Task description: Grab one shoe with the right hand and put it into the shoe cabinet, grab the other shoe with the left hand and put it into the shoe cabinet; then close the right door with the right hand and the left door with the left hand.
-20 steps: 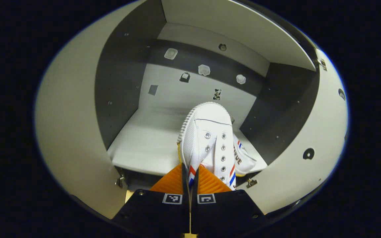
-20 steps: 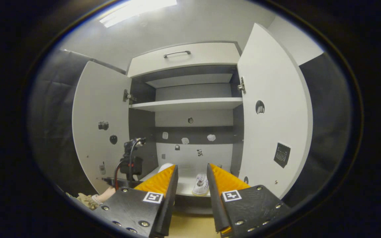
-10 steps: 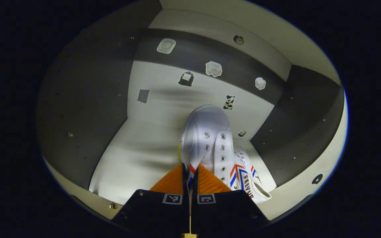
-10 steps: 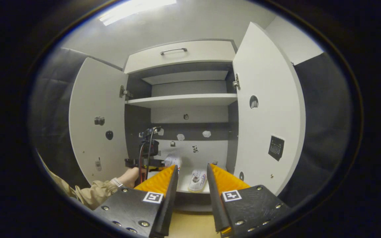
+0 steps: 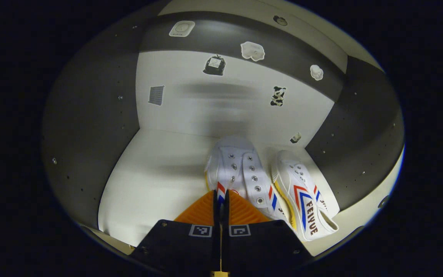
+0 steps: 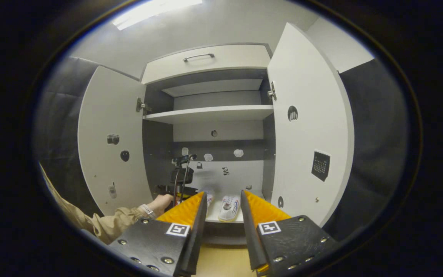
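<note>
Two shoes sit side by side on the cabinet [image 6: 206,57] floor. Left gripper [image 5: 220,200] pinches the left shoe [image 5: 237,169] by its heel tab; the other shoe [image 5: 302,192] lies just beside. Right gripper [image 6: 223,204] hangs outside, jaws apart and empty, between the left door [image 6: 106,115] and right door [image 6: 310,96], both wide open.
</note>
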The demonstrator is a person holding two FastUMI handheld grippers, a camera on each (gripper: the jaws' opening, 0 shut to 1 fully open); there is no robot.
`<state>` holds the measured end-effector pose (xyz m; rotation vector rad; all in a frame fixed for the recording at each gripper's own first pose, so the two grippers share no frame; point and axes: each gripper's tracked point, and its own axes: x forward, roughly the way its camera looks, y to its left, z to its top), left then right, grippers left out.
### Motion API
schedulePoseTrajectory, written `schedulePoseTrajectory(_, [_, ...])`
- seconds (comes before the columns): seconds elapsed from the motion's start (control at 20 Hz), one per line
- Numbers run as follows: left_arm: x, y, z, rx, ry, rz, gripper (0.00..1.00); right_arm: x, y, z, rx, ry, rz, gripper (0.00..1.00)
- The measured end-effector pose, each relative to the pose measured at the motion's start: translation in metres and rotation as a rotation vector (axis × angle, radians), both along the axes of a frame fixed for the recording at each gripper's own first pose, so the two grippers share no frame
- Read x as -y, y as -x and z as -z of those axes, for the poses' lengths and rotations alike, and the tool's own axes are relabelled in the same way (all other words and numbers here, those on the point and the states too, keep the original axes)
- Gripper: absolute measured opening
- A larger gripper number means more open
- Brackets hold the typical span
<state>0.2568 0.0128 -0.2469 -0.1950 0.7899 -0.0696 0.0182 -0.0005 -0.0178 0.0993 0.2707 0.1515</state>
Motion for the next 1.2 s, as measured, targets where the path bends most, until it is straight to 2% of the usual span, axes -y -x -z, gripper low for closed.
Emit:
schedulePoseTrajectory(0.05, [-0.001, 0.000, 0.003, -0.009, -0.006, -0.001, 0.02, 0.001, 0.000, 0.000, -0.001, -0.002, 0.004, 0.46])
schedulePoseTrajectory(0.1, [0.000, 0.001, 0.003, -0.015, -0.003, -0.007, 0.02, 0.002, 0.001, 0.000, -0.001, -0.004, 0.006, 0.51])
schedulePoseTrajectory(0.15, [0.000, -0.001, 0.001, -0.001, 0.000, -0.008, 0.02, 0.002, 0.001, 0.000, 0.000, -0.005, 0.007, 0.46])
schedulePoseTrajectory(0.2, [-0.001, 0.000, 0.004, -0.010, 0.000, -0.003, 0.02, 0.002, 0.002, -0.001, 0.000, -0.006, 0.007, 0.51])
schedulePoseTrajectory(0.25, [-0.001, 0.001, 0.004, -0.014, -0.001, 0.001, 0.02, 0.002, 0.003, -0.001, 0.002, -0.007, 0.005, 0.46])
schedulePoseTrajectory(0.3, [0.000, 0.002, 0.003, -0.014, -0.001, 0.000, 0.05, 0.001, 0.003, -0.002, 0.005, -0.009, 0.003, 0.51])
schedulePoseTrajectory(0.45, [0.003, 0.006, -0.003, 0.000, -0.004, 0.012, 0.16, 0.001, 0.007, -0.007, 0.011, -0.014, -0.010, 0.51])
schedulePoseTrajectory(0.65, [0.001, 0.012, -0.036, 0.091, -0.045, 0.032, 0.16, 0.003, 0.015, -0.017, 0.027, -0.045, -0.021, 0.51])
schedulePoseTrajectory(0.7, [-0.001, 0.014, -0.047, 0.124, -0.059, 0.038, 0.22, 0.007, 0.017, -0.020, 0.033, -0.051, -0.014, 0.51])
schedulePoseTrajectory(0.75, [0.000, 0.019, -0.058, 0.149, -0.068, 0.043, 0.25, 0.012, 0.019, -0.023, 0.040, -0.053, -0.004, 0.51])
schedulePoseTrajectory(0.8, [0.001, 0.025, -0.069, 0.175, -0.067, 0.049, 0.33, 0.020, 0.022, -0.026, 0.048, -0.050, 0.012, 0.51])
schedulePoseTrajectory(1.0, [0.018, 0.055, -0.121, 0.300, -0.044, 0.098, 0.41, 0.071, 0.036, -0.035, 0.073, -0.014, 0.116, 0.50])
schedulePoseTrajectory(1.1, [0.029, 0.073, -0.148, 0.362, -0.029, 0.135, 0.42, 0.099, 0.043, -0.038, 0.080, 0.004, 0.171, 0.51])
schedulePoseTrajectory(1.15, [0.036, 0.083, -0.162, 0.391, -0.020, 0.153, 0.47, 0.112, 0.046, -0.040, 0.086, 0.013, 0.196, 0.48])
schedulePoseTrajectory(1.2, [0.040, 0.092, -0.176, 0.419, -0.011, 0.168, 0.42, 0.126, 0.048, -0.041, 0.088, 0.023, 0.224, 0.48])
